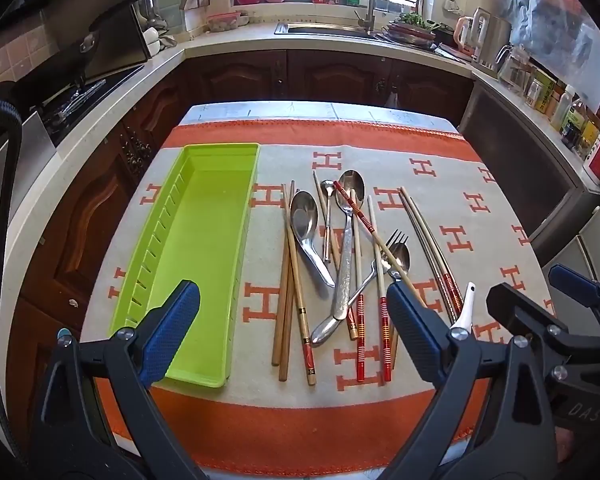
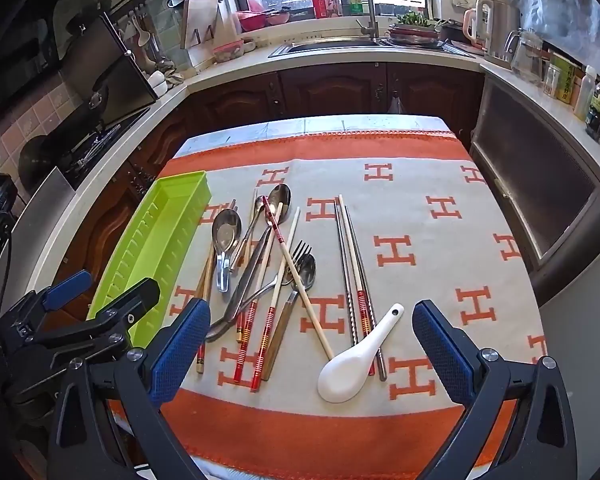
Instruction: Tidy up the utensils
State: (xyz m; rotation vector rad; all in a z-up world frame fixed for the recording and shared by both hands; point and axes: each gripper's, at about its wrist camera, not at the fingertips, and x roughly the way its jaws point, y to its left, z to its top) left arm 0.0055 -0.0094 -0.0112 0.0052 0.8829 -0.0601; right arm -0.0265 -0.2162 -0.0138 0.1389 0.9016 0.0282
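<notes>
An orange-and-grey H-patterned cloth [image 2: 420, 216] covers the table, with a sink faucet [image 2: 364, 0] and kettle [image 2: 480, 20] behind

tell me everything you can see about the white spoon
The white spoon looks like glossy ceramic: a deep oval bowl facing up, nearest the camera, and a short handle with a small hole at its end. It lies flat on the H-patterned cloth, handle angled away to the right, resting across the ends of the metal chopsticks. Nothing grips it.
</notes>
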